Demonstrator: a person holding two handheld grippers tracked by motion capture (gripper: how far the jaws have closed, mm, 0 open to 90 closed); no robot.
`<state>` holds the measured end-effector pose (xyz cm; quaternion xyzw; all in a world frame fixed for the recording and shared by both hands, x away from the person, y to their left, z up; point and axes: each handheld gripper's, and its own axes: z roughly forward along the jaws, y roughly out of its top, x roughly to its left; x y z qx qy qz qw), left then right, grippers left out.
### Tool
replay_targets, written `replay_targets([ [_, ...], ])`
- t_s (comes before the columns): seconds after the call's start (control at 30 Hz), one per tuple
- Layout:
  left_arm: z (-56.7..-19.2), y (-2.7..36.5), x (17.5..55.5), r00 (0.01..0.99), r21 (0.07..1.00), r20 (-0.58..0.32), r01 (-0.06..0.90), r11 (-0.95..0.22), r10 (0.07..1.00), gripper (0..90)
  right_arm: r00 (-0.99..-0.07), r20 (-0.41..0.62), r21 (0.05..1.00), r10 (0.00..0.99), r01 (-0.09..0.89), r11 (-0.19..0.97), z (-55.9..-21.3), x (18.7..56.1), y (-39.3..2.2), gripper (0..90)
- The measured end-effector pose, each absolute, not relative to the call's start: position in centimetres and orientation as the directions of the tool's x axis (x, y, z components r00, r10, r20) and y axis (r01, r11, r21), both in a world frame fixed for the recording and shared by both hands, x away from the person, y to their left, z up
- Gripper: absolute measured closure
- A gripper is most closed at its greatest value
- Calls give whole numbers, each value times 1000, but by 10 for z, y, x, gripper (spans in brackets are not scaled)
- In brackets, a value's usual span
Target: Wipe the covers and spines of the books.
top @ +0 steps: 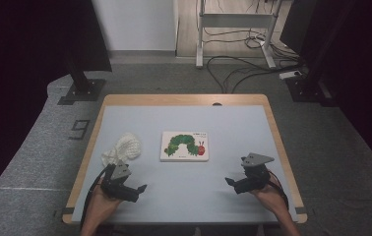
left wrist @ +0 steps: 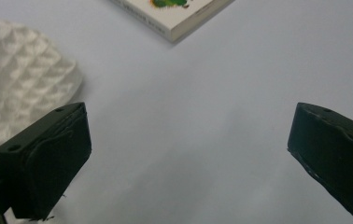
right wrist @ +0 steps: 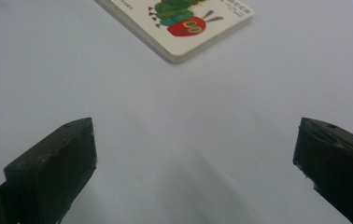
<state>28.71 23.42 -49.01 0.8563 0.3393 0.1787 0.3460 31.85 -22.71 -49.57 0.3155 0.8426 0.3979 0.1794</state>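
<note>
Black cables (top: pixel 233 69) on grey floor; metal stand (top: pixel 233 22) behind table.

We've got the right gripper (right wrist: pixel 195 163) with jaws spread wide over the pale table (right wrist: pixel 188 121), nothing between them, and the caterpillar book (right wrist: pixel 179 23) lying flat ahead, well apart.

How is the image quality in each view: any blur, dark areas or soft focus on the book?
High view: the table is evenly lit, the room edges fall into near black, and the book is sharp enough to show its caterpillar. Left gripper view: the book's corner is soft and the white mesh bag slightly blurred. Right gripper view: the book is mildly out of focus.
</note>
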Motion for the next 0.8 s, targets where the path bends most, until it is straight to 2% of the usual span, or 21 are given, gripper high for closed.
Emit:
replay_targets([
  [0.27,-509,248,280,690,696,51,493,-521,722,0,-700,-45,778,712,422,465,-510,309,-246,0],
  [0.47,-526,252,281,686,681,11,528,-508,728,0,-707,-45,753,705,440,489,-528,309,-247,0],
  [0.8,-528,251,284,690,660,-9,549,-514,724,0,-706,3,717,709,495,490,-536,315,-246,0],
])
